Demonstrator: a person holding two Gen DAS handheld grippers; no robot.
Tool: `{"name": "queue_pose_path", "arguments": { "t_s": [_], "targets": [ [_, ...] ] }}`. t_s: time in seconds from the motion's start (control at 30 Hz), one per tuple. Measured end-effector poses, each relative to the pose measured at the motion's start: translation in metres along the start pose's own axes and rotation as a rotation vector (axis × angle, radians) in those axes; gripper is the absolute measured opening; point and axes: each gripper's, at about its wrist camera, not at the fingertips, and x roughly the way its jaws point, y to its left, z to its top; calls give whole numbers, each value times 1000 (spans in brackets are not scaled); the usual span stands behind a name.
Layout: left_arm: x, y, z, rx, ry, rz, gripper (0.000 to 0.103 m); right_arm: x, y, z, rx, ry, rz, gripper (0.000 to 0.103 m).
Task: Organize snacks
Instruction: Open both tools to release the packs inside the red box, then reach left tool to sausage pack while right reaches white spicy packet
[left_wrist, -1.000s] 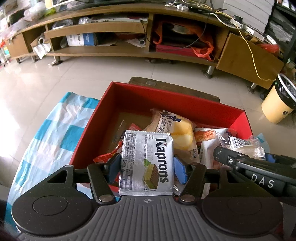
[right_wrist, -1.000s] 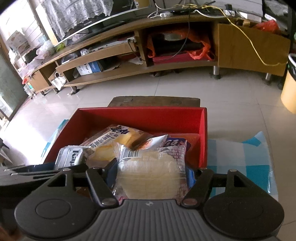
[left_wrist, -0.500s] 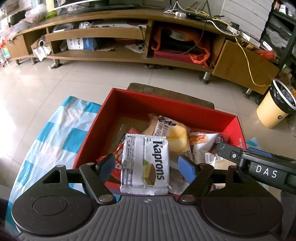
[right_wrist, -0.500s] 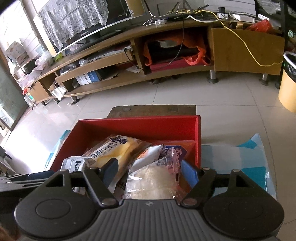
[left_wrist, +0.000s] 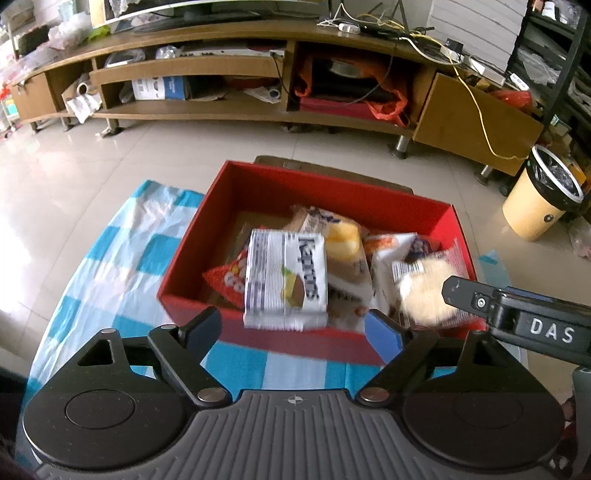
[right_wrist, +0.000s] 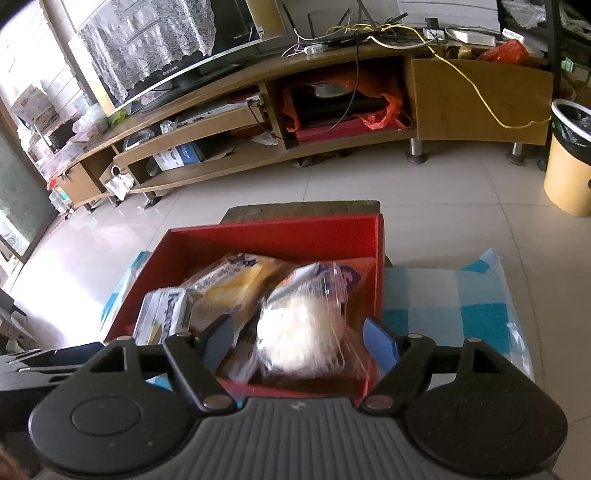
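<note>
1. Two packets have just been let go: the Kaprons wafer pack (left_wrist: 286, 278) and the clear-wrapped rice cake (right_wrist: 299, 334) now lie on the snack heap inside the red box (left_wrist: 266, 184).
2. Both sets of fingers, left gripper (left_wrist: 295, 328) and right gripper (right_wrist: 295, 341), have spread wide and pulled back, grasping nothing.
3. That drop looks complete; the checked cloth (left_wrist: 122, 258) on the worktop shows no loose snacks.

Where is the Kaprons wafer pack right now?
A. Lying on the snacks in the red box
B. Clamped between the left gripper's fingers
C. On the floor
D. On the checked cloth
A: the Kaprons wafer pack rests on other snacks inside the red box, beyond the open left gripper.
</note>
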Motion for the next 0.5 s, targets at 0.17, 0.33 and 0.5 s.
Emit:
{"name": "queue_pose_path", "arguments": {
  "t_s": [0.17,0.33,0.5],
  "targets": [
    [-13,-1,-19,20,11,-17,90,-19,1,-21,-6,24,6,80],
    [-22,-4,-47,66,37,-26,95,-38,1,-50,-23,55,-6,80],
    [-32,-8,-75,117,57,-38,98,-54,-4,-84,-24,95,-16,80]
  ]
}}
